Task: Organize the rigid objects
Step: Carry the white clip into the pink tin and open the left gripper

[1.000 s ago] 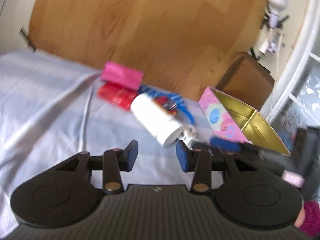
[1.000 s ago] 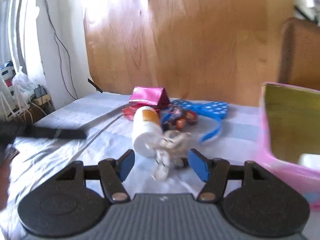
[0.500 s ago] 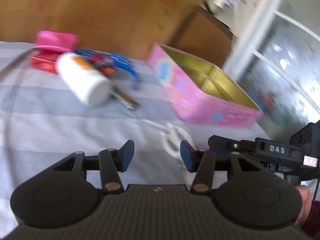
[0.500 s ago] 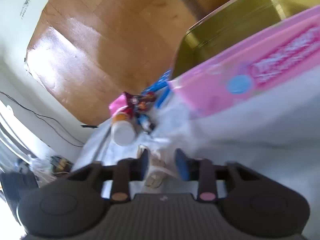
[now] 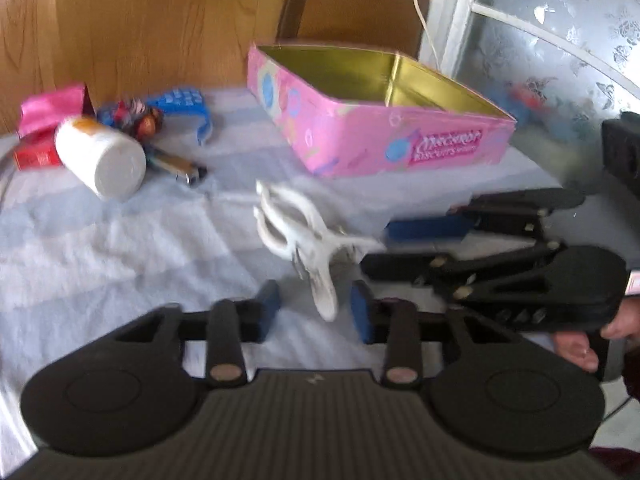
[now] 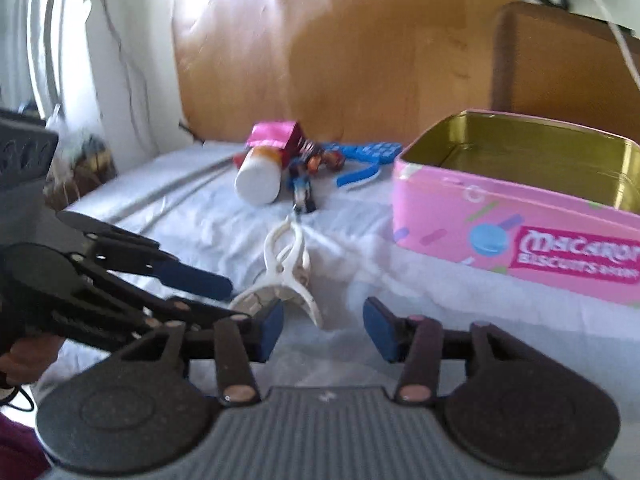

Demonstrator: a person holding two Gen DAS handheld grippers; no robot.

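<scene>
A white plastic clip [image 5: 304,236] lies on the pale cloth, also in the right wrist view [image 6: 286,270]. My left gripper [image 5: 316,312] is open, its fingers either side of the clip's near end. My right gripper [image 6: 324,324] is open just short of the clip; in the left wrist view it [image 5: 384,248] reaches in from the right. The open pink biscuit tin [image 5: 400,148] with a gold inside stands behind, seen also at the right of the right wrist view [image 6: 516,236]. It looks empty.
A pile lies at the back left: white bottle [image 5: 102,158], red box [image 5: 34,154], pink pouch [image 5: 52,104], blue comb [image 5: 186,102], a lighter [image 5: 180,166]. A wooden board [image 6: 340,48] stands behind the bed. A window [image 5: 560,32] is at right.
Both grippers have closed in on the white clip from opposite sides. The right gripper, narrow around the clip half a second ago, has opened; the clip now lies on the cloth.
</scene>
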